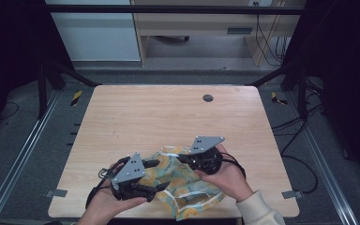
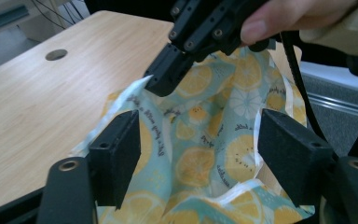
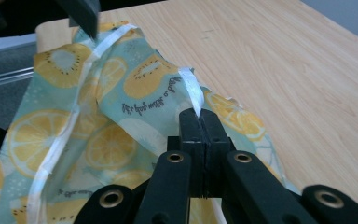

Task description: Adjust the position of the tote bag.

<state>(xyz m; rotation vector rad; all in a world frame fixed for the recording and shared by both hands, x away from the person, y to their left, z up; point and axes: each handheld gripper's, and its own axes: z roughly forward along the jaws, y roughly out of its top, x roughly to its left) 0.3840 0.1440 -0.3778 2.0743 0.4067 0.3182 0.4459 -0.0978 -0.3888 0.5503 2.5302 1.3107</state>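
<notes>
Lying crumpled, lemon-print cloth (image 1: 183, 180), white-edged

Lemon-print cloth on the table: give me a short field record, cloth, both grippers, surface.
cloth: light-blue fabric with yellow lemon print and white trim, crumpled at the table's near edge
right gripper: jaws shut on the cloth's white trim
left gripper: jaws apart, cloth between them, pads not pressing
surface: light wooden table with a round grey grommet

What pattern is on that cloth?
The cloth has yellow lemon slices on pale blue-green, with white edging; clearest in the left gripper view.
</notes>
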